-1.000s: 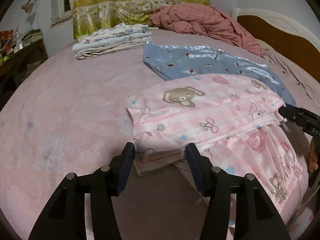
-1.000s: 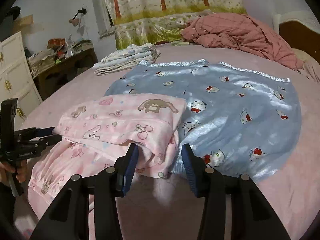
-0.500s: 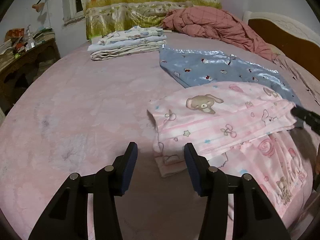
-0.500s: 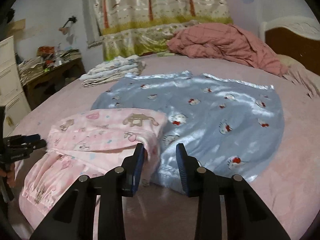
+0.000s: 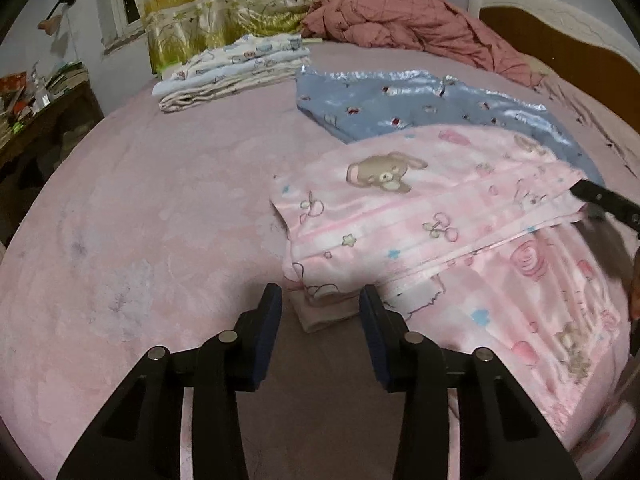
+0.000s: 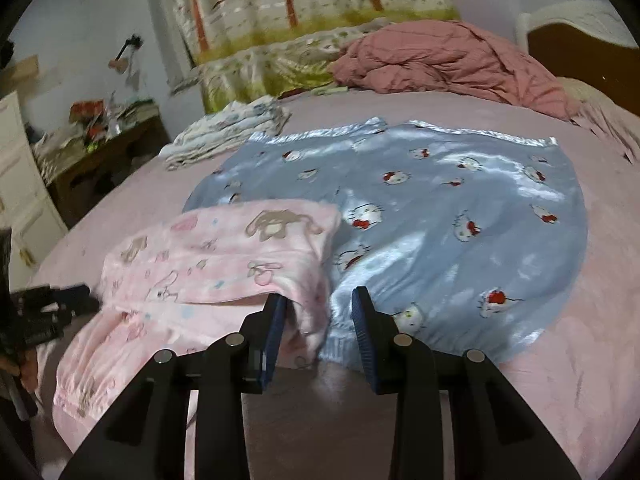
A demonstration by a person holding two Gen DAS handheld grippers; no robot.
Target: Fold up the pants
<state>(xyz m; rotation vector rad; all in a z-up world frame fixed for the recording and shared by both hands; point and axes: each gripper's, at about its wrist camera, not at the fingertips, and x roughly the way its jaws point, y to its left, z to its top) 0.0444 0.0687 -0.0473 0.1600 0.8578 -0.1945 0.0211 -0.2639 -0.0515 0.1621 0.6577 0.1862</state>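
Pink pants (image 5: 420, 216) cut off at lower right (waistband end unseen); desk clutter (image 6: 96, 120) too blurred to identify

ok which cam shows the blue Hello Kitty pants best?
Right wrist: the blue Hello Kitty pants lie spread almost fully in view, print readable, only the near left edge under the pink pants. Left wrist shows just a foreshortened strip behind the pink pair.

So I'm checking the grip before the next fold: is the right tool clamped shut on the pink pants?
No, the right tool is open, its blue pads apart around the pink pants' edge.
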